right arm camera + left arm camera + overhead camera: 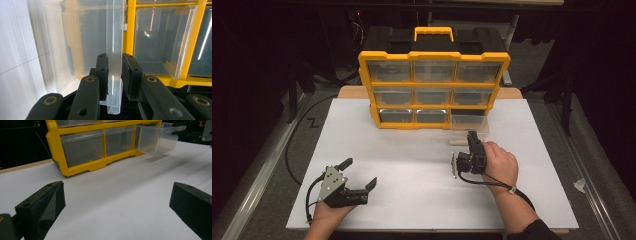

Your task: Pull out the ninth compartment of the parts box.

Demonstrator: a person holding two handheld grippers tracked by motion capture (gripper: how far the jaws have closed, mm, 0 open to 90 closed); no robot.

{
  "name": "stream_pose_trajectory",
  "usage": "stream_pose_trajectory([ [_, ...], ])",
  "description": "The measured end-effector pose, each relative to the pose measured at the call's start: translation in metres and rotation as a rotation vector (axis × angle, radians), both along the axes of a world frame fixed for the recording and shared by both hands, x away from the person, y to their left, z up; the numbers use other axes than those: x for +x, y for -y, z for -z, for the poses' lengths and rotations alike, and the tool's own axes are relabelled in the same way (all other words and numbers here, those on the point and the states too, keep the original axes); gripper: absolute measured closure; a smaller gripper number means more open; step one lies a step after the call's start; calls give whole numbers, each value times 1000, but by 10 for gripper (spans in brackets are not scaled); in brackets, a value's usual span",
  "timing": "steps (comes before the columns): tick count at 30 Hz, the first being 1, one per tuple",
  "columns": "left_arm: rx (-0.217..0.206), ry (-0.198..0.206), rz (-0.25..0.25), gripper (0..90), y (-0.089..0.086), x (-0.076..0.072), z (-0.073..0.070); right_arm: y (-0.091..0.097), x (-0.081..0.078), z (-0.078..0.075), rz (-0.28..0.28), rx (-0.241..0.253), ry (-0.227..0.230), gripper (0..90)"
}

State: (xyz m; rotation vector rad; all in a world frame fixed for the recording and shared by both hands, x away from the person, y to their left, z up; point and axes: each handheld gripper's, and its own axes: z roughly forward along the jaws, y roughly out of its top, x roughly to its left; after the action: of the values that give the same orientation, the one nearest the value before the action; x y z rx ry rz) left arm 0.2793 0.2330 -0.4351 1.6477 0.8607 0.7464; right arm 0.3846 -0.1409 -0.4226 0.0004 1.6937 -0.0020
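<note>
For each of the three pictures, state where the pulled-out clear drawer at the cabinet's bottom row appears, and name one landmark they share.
High view: the clear drawer juts from the bottom right slot, just above the right tool.
Left gripper view: top right, sticking out over the table.
Right gripper view: centre, its front lip clamped by the tool.
Shared landmark: the yellow cabinet frame.

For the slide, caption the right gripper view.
Right tool clamps the clear drawer's front lip, pulled out of the yellow organizer.
</note>
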Motion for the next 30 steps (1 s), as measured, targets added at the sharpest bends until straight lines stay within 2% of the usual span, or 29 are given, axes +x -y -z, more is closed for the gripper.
stream_pose_trajectory([
  [6, 0, -1, 1, 10, 0, 0, 0, -1, 1, -1, 5, 9, -6, 768],
  [10, 4, -2, 1, 10, 0, 0, 0, -2, -2, -3, 10, 25, -41, 624],
  [12, 6, -3, 3, 10, 0, 1, 1, -2, -6, 0, 6, 40, -50, 589],
  [16, 6, -4, 6, 10, 1, 1, 1, 0, -17, 0, -13, 26, -63, 534],
  [17, 6, -4, 6, 10, 0, 1, 1, 1, -20, 2, -3, 51, -80, 522],
  [18, 6, -3, 6, 10, 0, 1, 1, 2, -21, 1, -21, 35, -69, 509],
  [26, 6, -4, 13, 10, 1, 1, 1, 9, -42, 13, -21, 46, -104, 471],
  [30, 8, -3, 16, 10, 1, 1, 1, 14, -52, 20, -37, 43, -106, 465],
])
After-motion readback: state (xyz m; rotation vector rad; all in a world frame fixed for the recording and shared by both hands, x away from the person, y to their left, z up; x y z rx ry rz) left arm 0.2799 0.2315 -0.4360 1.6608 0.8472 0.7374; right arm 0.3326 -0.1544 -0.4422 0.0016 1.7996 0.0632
